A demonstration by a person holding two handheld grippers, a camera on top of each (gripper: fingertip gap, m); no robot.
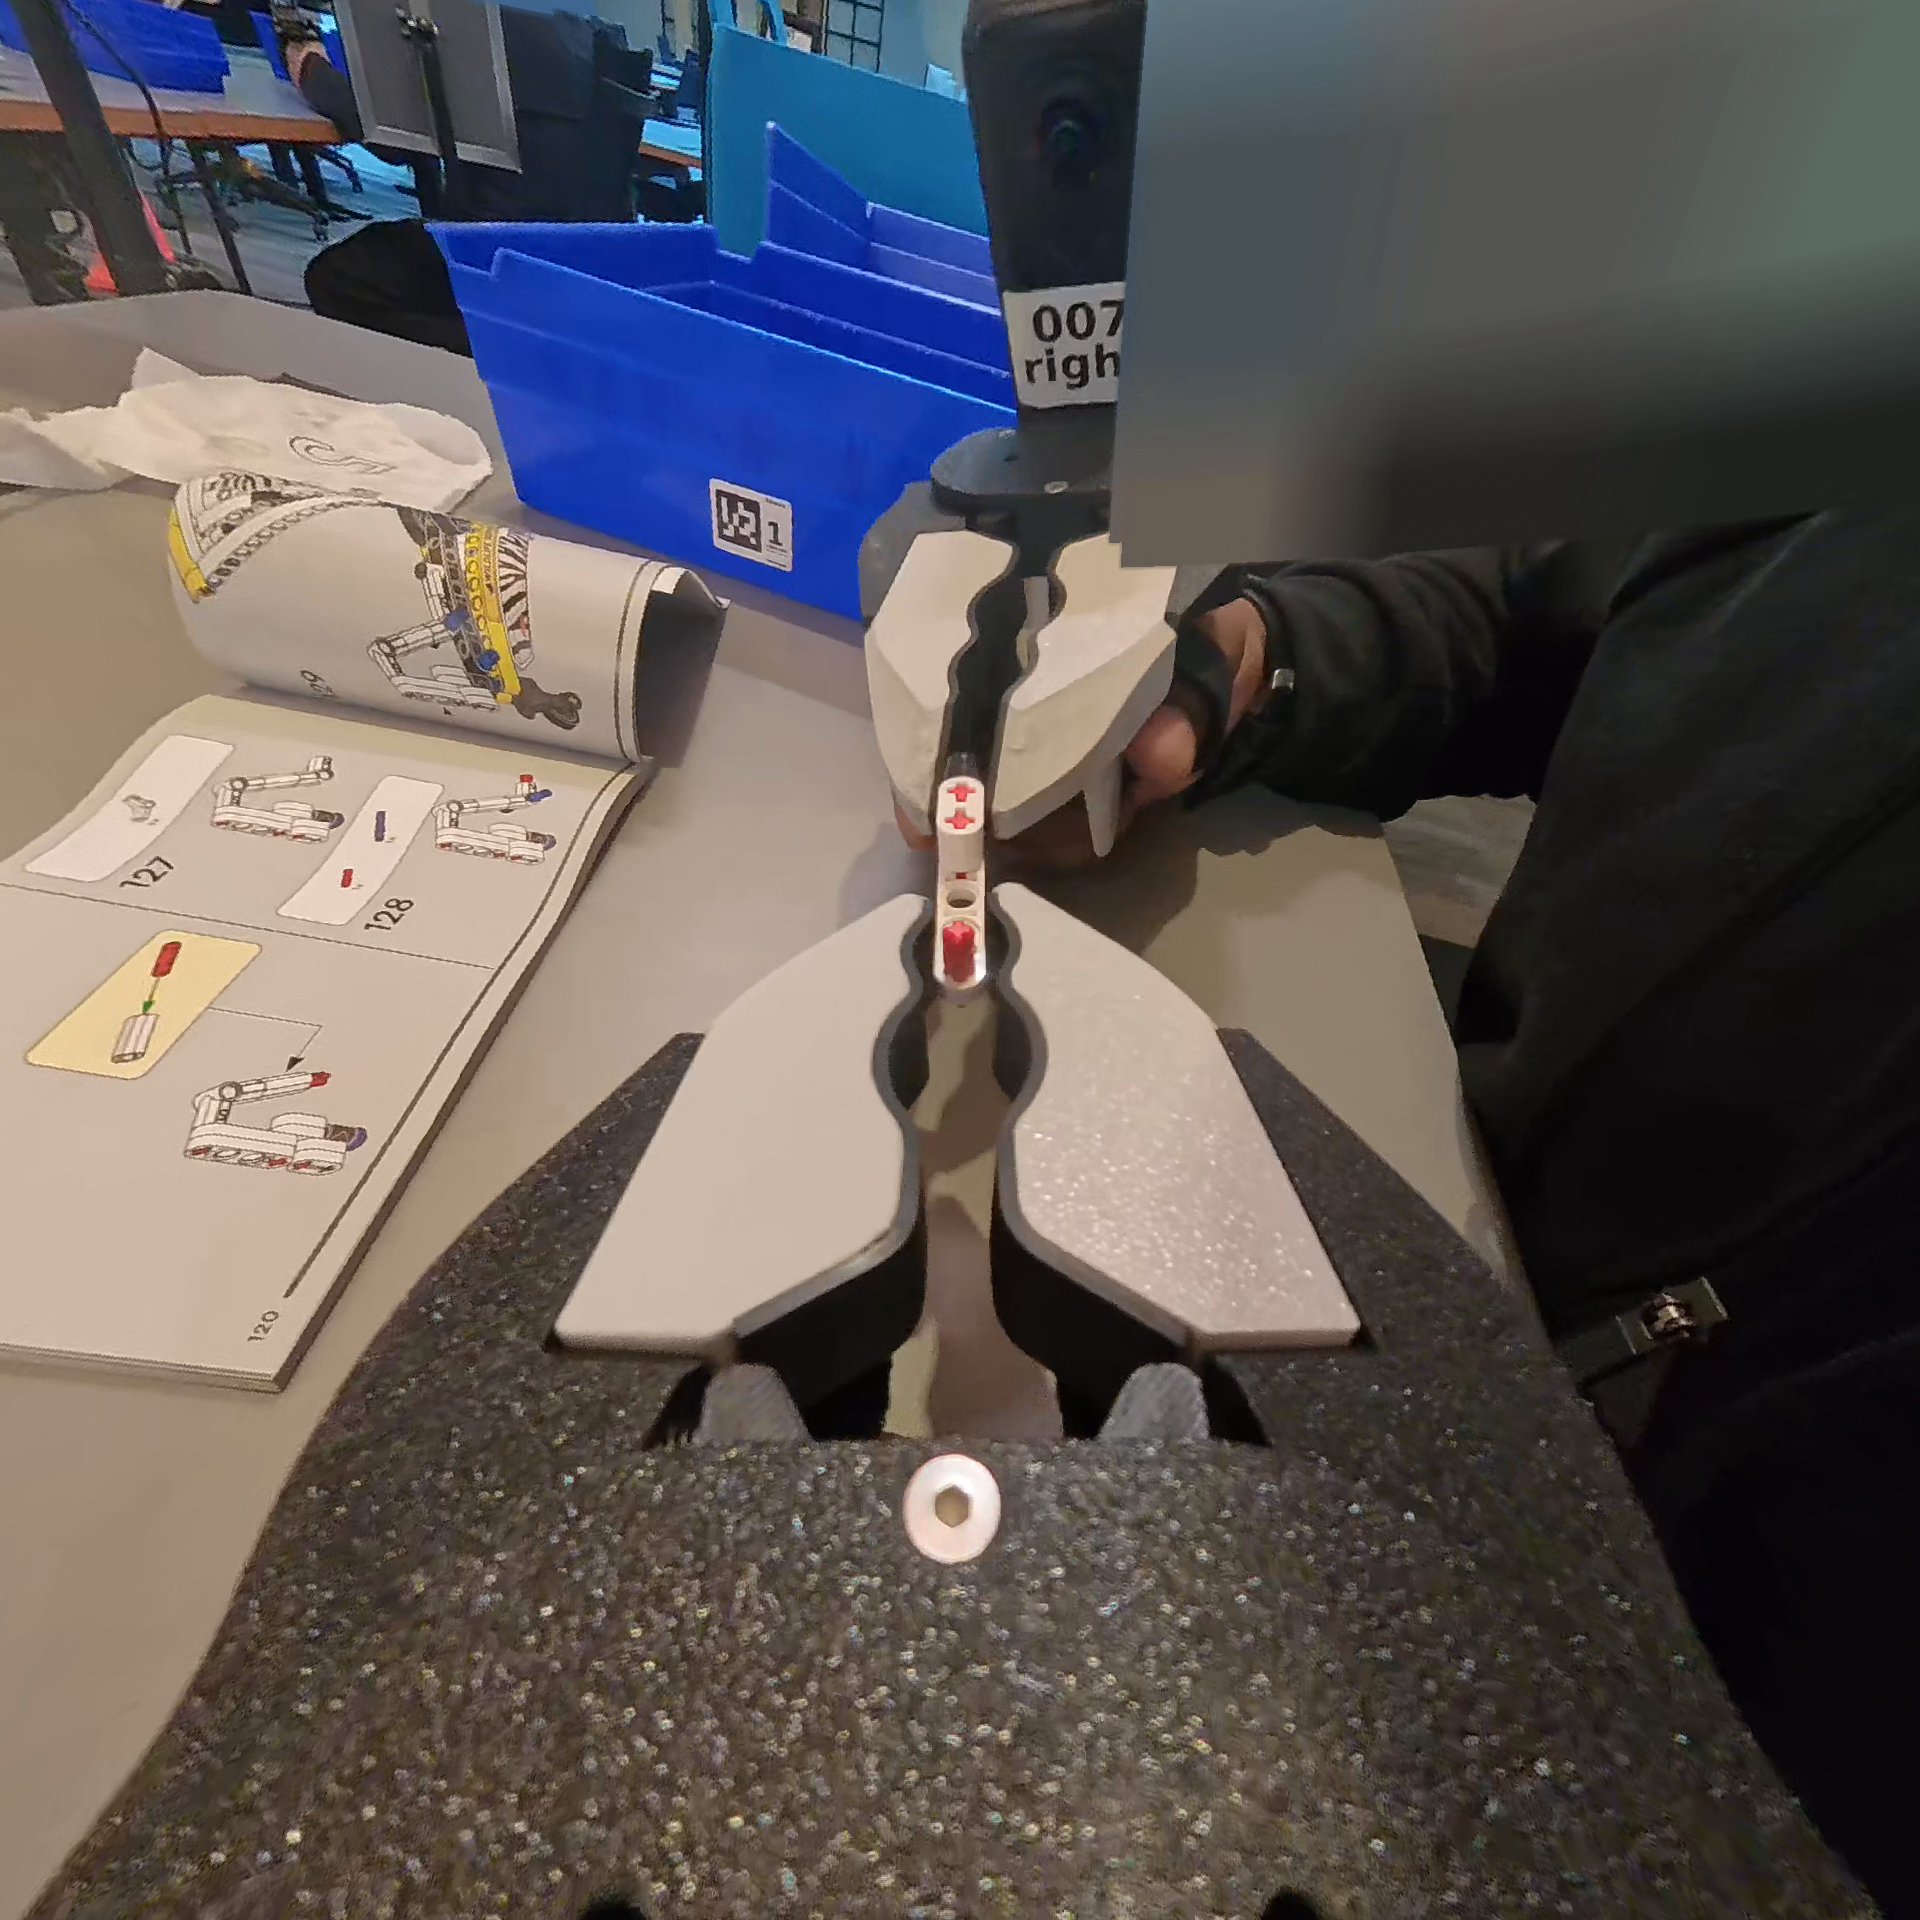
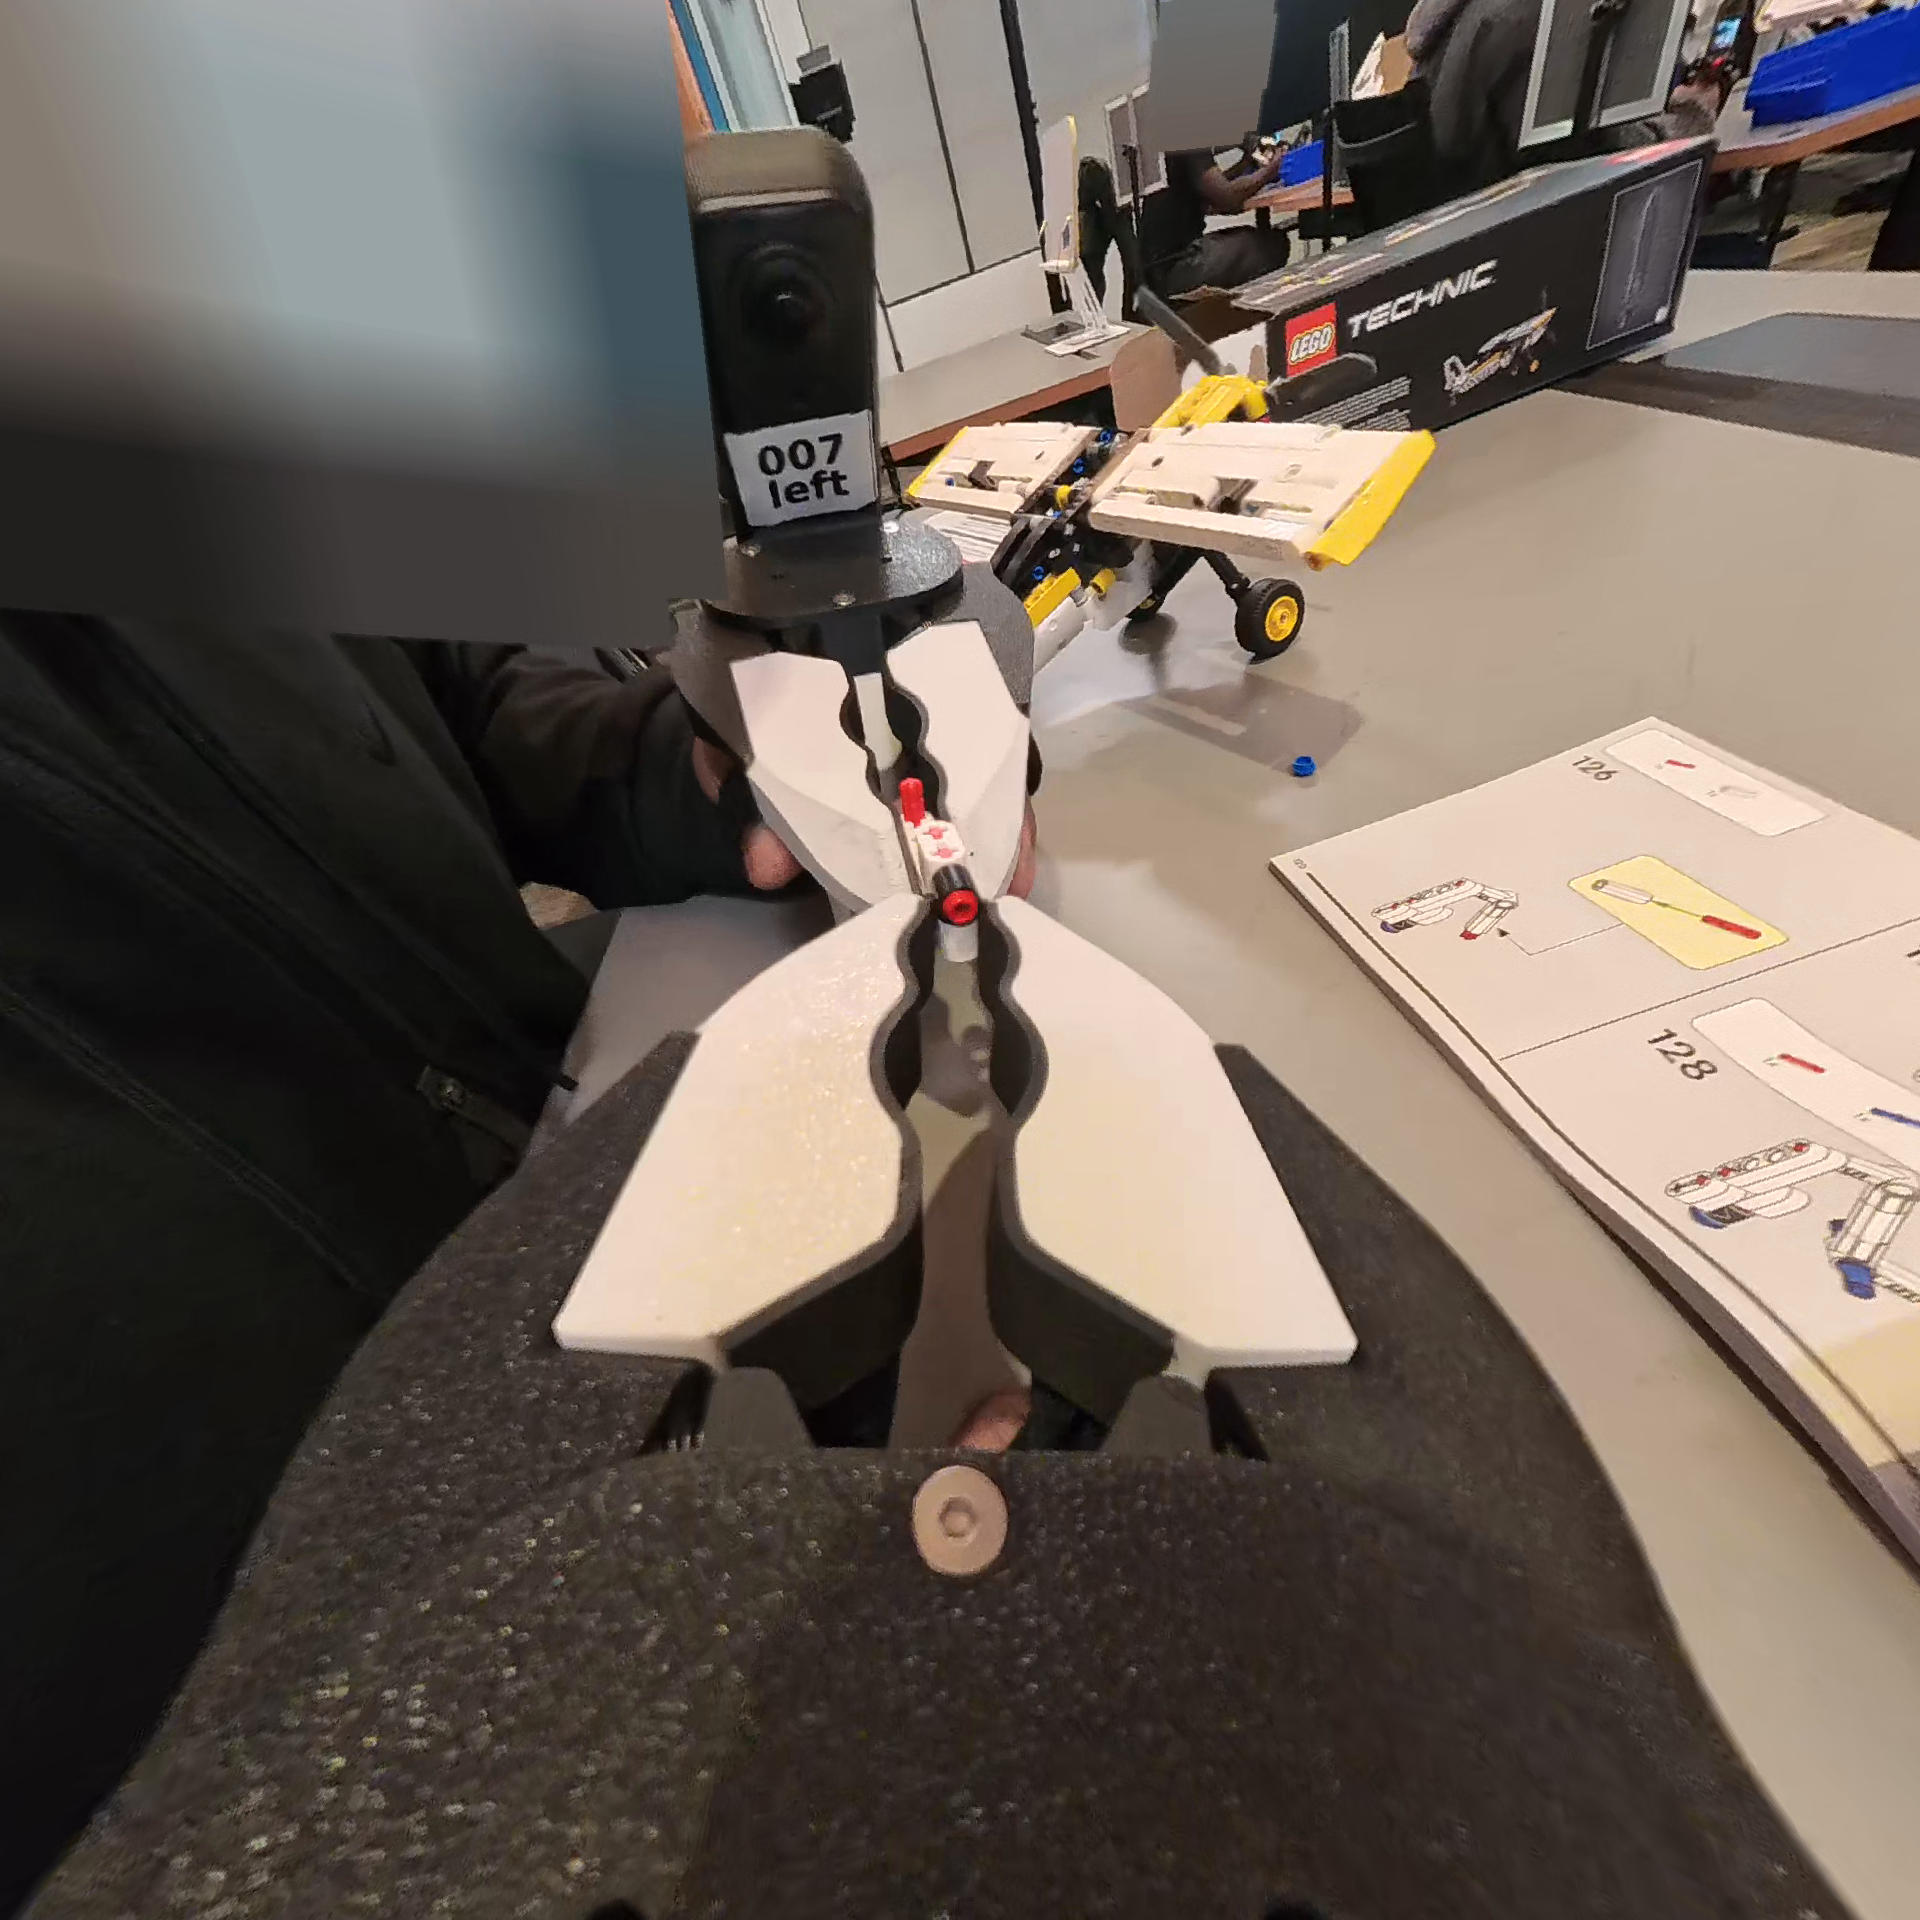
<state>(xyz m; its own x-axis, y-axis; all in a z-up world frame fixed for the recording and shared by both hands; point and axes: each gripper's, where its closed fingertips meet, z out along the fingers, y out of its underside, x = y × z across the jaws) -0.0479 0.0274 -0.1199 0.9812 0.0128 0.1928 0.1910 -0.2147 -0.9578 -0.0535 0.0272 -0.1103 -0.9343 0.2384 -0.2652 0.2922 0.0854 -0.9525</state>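
1. The left gripper (image 1: pixel 961 940), at the centre of its frame, is narrowed on one end of a small white building piece (image 1: pixel 960 894) with red pins.
2. The right gripper (image 2: pixel 954 914) pinches the same piece's far end, by a black and red pin (image 2: pixel 954 902).
3. An open instruction booklet (image 1: pixel 312 987) lies at the left; a blue bin (image 1: pixel 675 416) stands above it.
4. A yellow and white model plane (image 2: pixel 1174 499) sits at the upper right.

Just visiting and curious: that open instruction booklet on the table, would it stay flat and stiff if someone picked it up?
Probably floppy: the instruction booklet is thin paper, and its far pages already curl over into a roll. It looks light, so a push would likely slide it across the smooth grey table. Lifted by one corner, it would likely sag.
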